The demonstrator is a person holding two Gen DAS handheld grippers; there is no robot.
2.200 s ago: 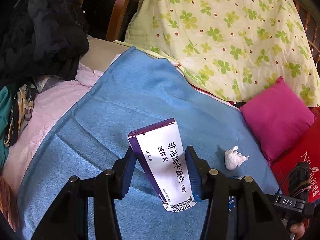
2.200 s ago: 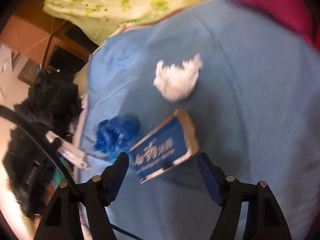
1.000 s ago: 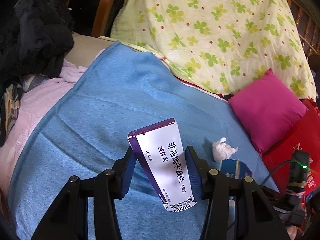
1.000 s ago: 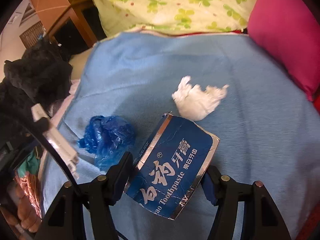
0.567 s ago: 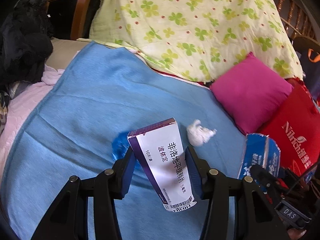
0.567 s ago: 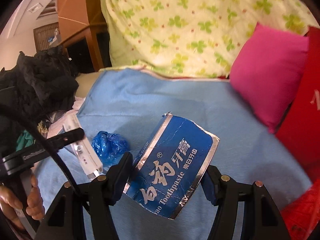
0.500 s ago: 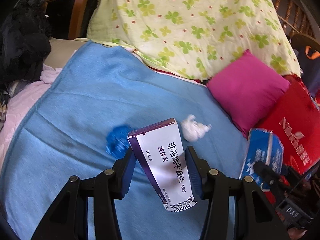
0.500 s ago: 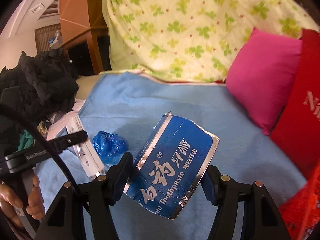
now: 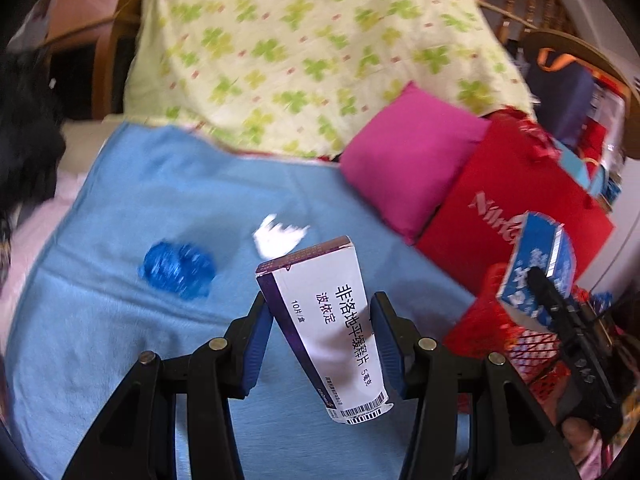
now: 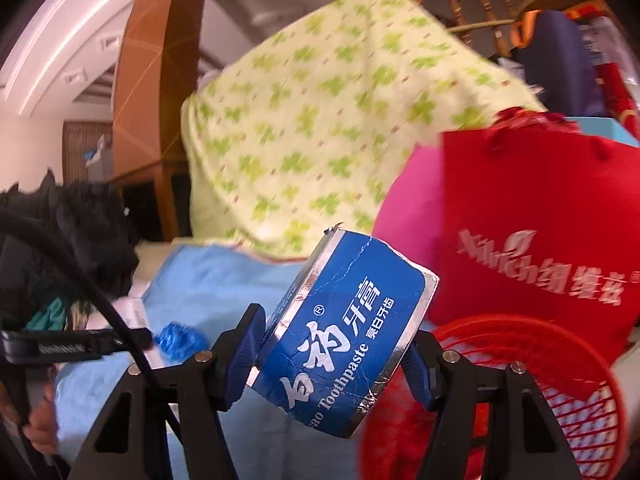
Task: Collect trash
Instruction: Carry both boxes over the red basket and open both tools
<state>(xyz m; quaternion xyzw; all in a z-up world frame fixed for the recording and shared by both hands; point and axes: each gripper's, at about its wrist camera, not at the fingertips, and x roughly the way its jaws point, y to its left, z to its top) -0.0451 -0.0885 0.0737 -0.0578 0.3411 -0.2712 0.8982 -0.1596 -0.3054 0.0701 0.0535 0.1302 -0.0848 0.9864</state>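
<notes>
so my right gripper (image 10: 334,356), clamped on the crumpled blue toothpaste box (image 10: 344,330), sits nearest the red mesh basket (image 10: 560,392) just lower-right, while the left gripper (image 9: 320,344) pinches its white-and-purple medicine carton (image 9: 324,328) further off

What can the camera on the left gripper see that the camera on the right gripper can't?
Only the left wrist view shows the white crumpled tissue on the blue blanket and the front of the white medicine box clamped in the left gripper.

Only the right wrist view shows the ceiling and the toothpaste box's label, held in the right gripper.

Both show the blue plastic wad, pink cushion, red bag and red mesh basket.
</notes>
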